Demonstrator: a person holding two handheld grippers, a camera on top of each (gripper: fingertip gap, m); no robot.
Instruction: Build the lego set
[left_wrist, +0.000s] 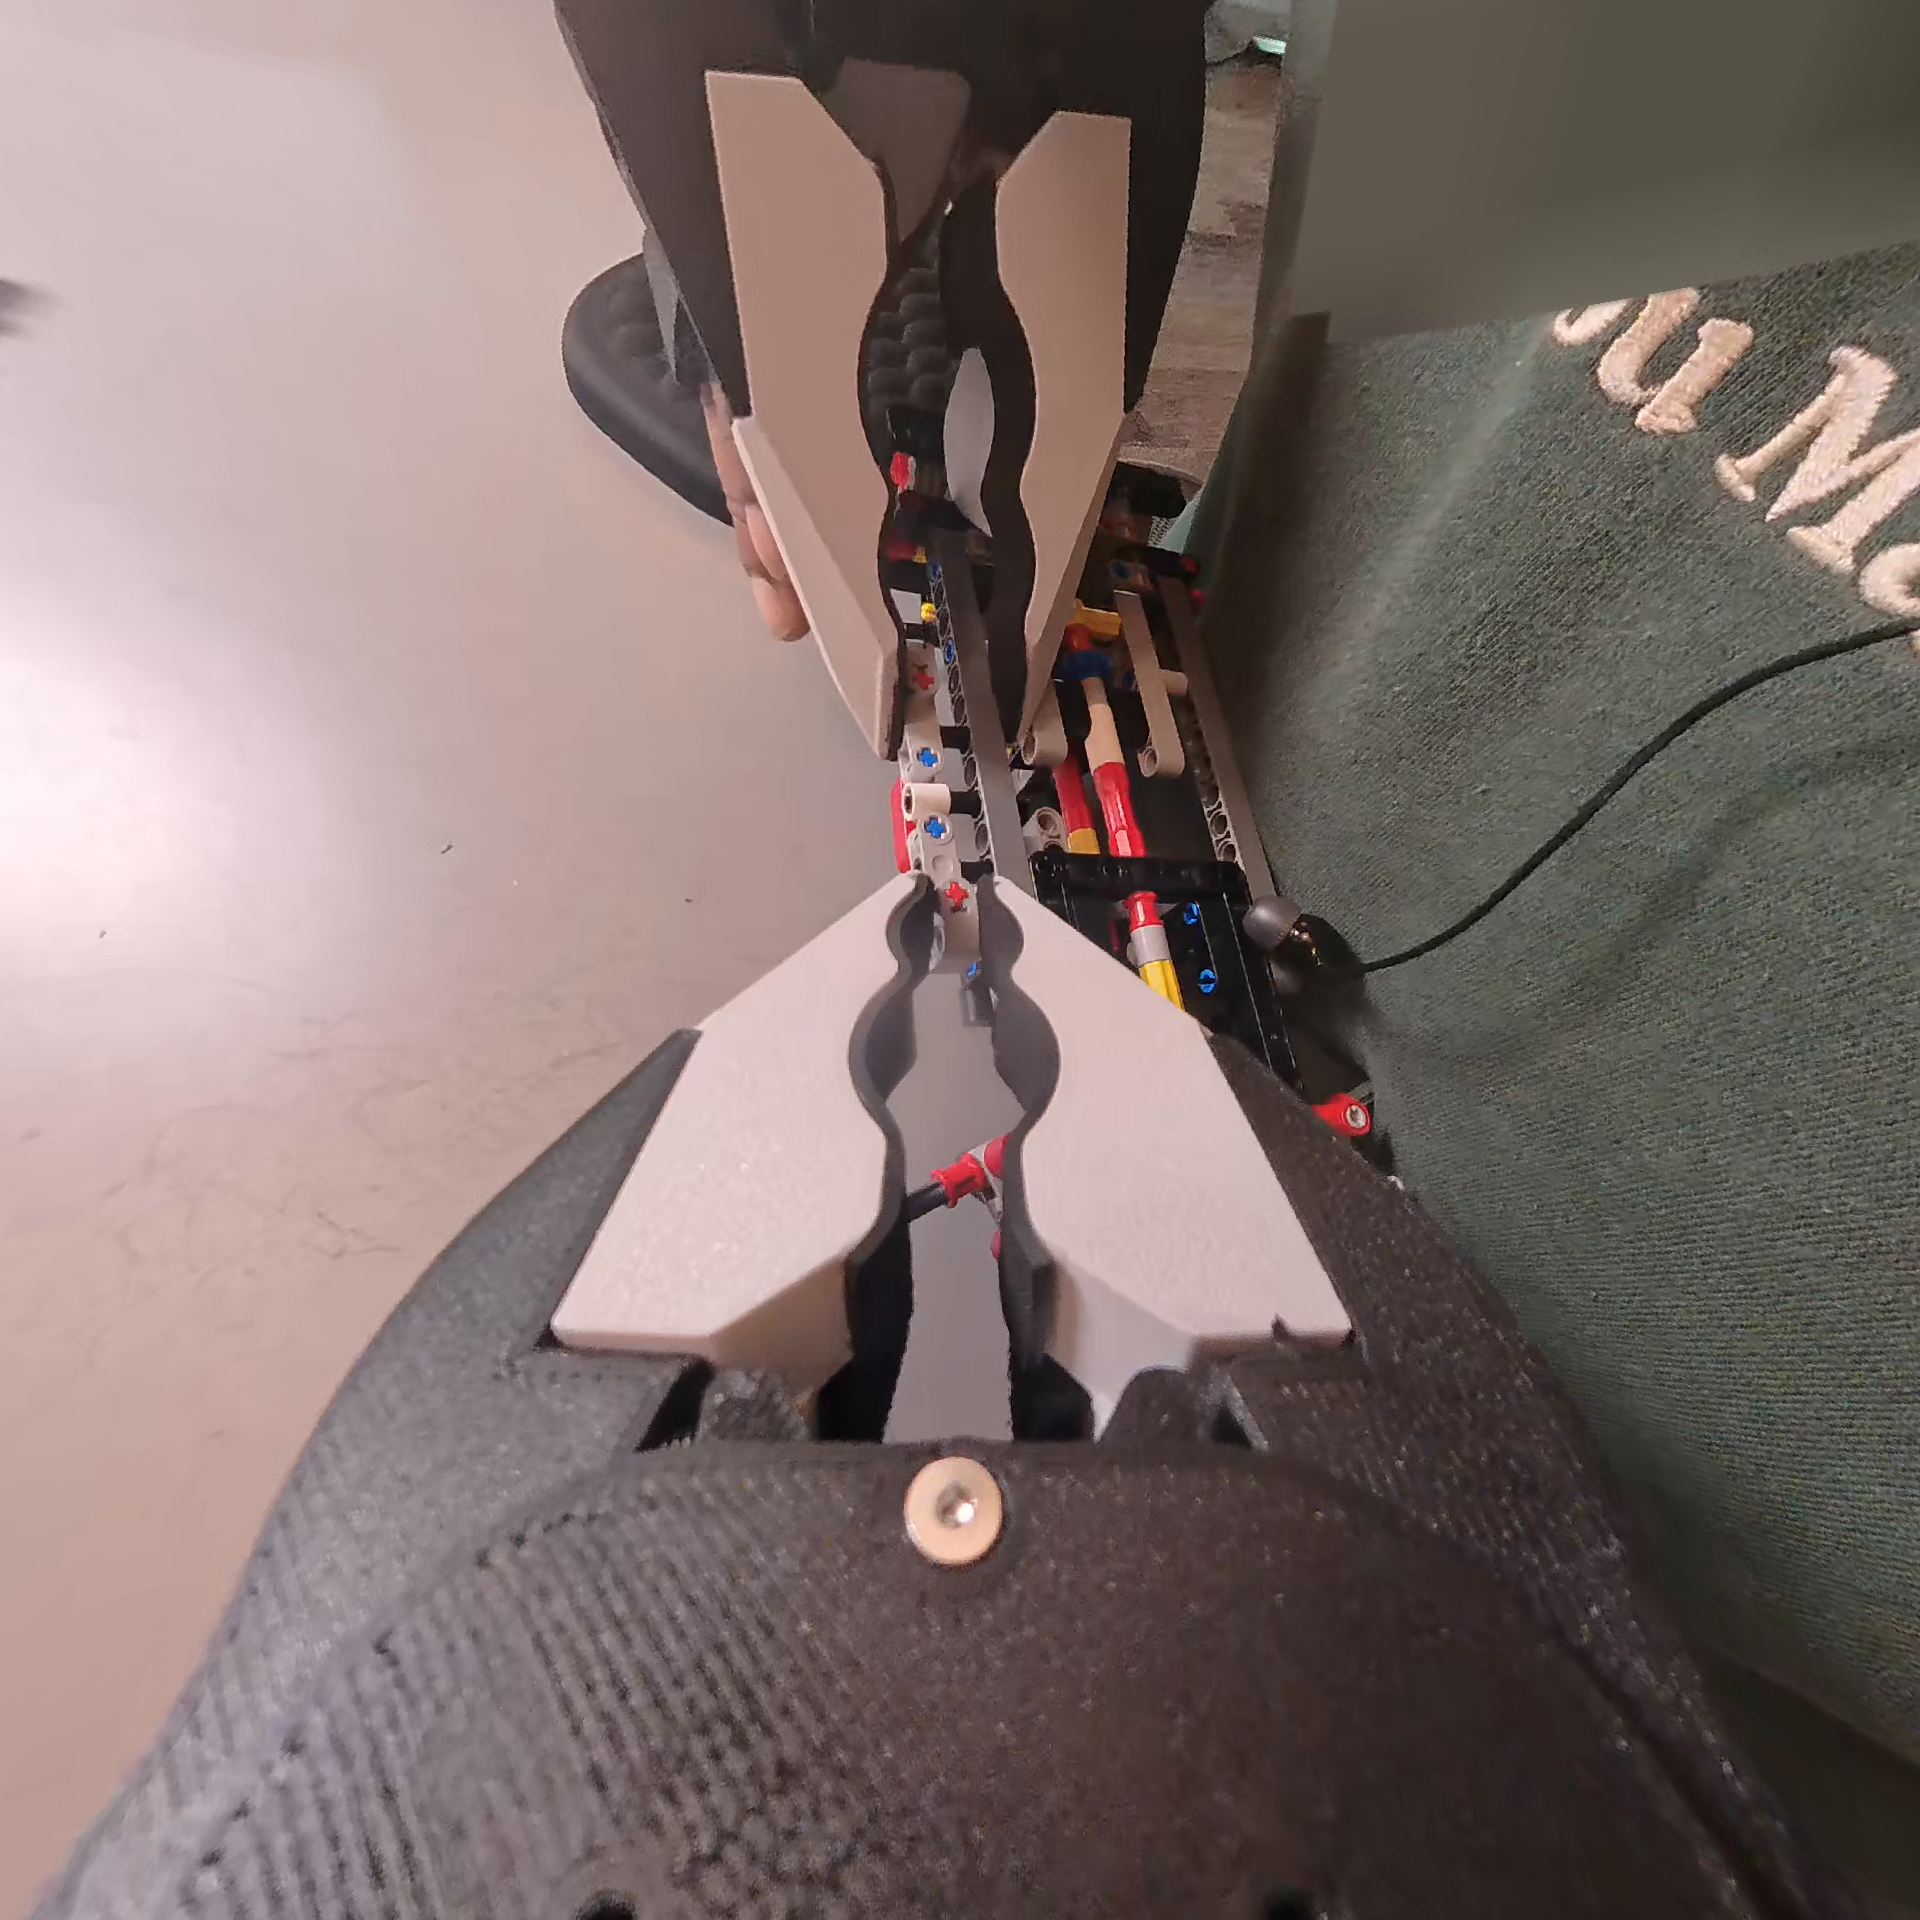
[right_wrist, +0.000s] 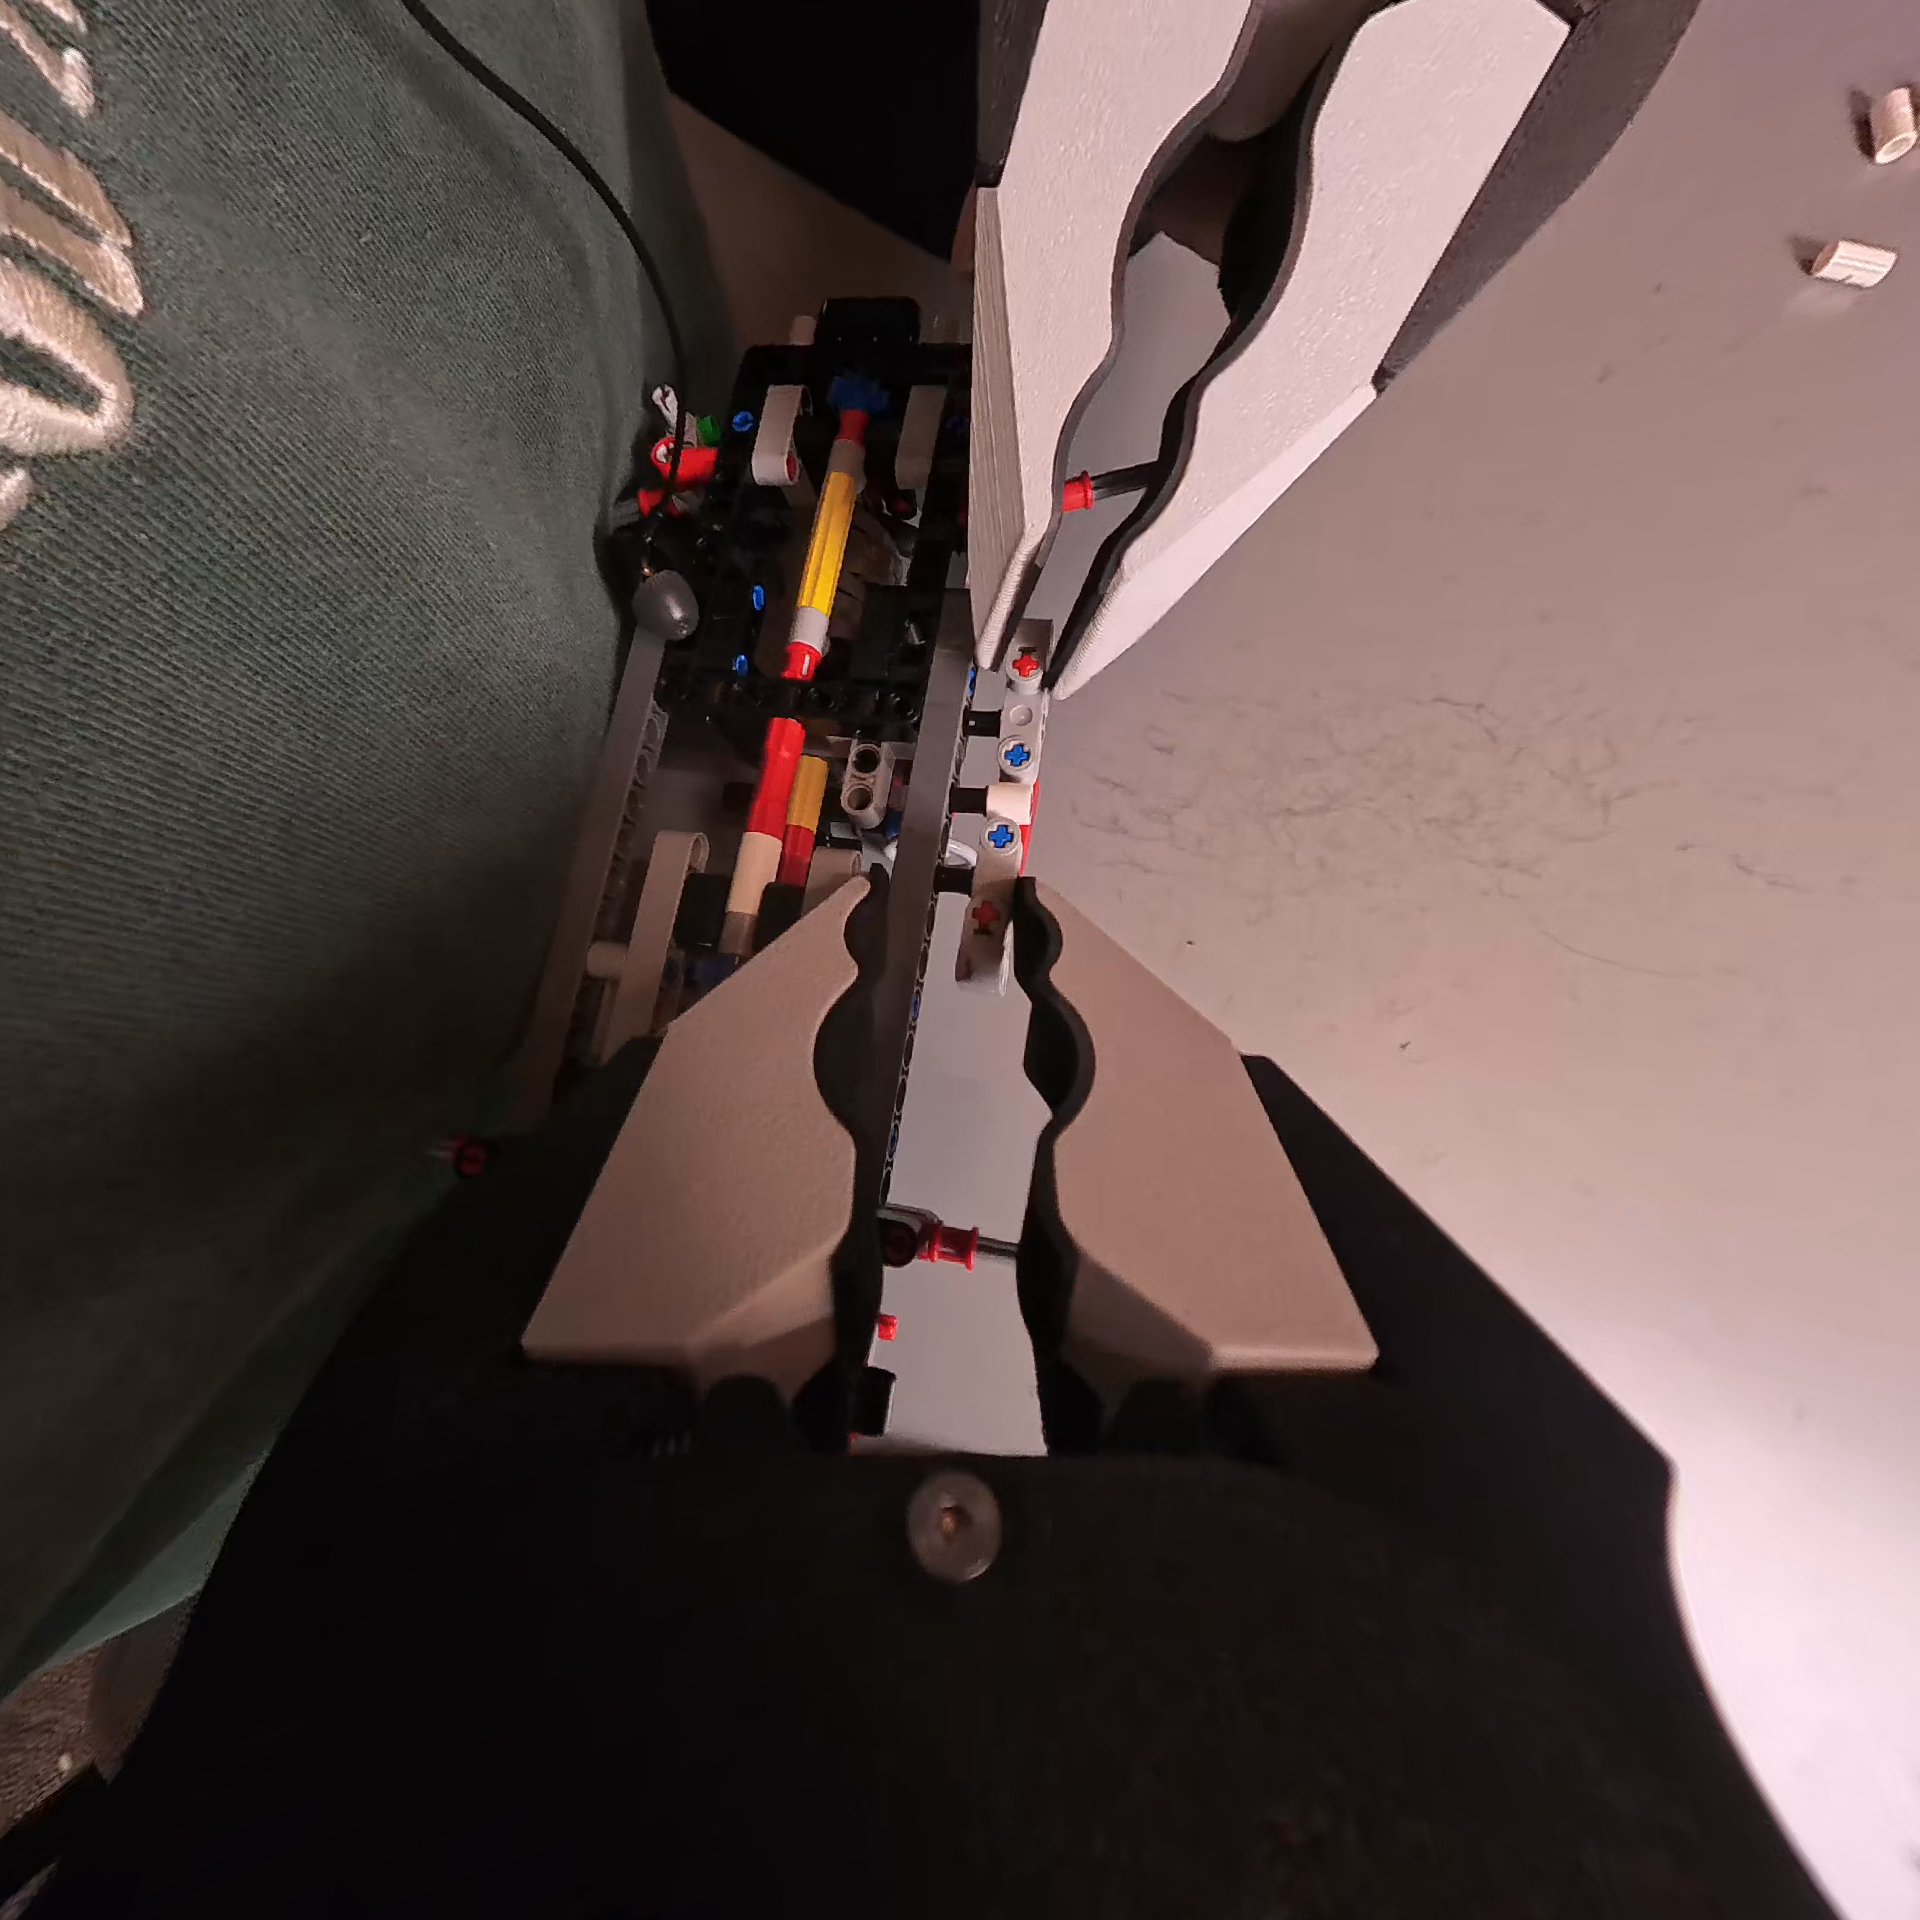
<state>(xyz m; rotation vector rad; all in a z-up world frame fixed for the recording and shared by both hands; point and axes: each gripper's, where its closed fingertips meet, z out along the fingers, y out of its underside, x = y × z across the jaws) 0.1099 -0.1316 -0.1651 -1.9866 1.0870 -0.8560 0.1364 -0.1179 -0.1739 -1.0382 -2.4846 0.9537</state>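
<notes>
Both grippers (left_wrist: 951, 904) (right_wrist: 940, 894) clamp the lego frame's (right_wrist: 925, 727) long beam.

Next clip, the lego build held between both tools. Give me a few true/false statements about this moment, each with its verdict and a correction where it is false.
1. Both tools grip the same lego assembly from opposite ends. True: the left tool and the right tool face each other along it.
2. The assembly lies flat on the table, away from the person. False: it sits edge-on against the green sweatshirt.
3. A yellow rod with red ends sits inside the black frame. True.
4. The right tool is wide open and empty. False: it is closed on the long grey beam.
5. Two small loose tan pieces lie on the table. True.
</notes>
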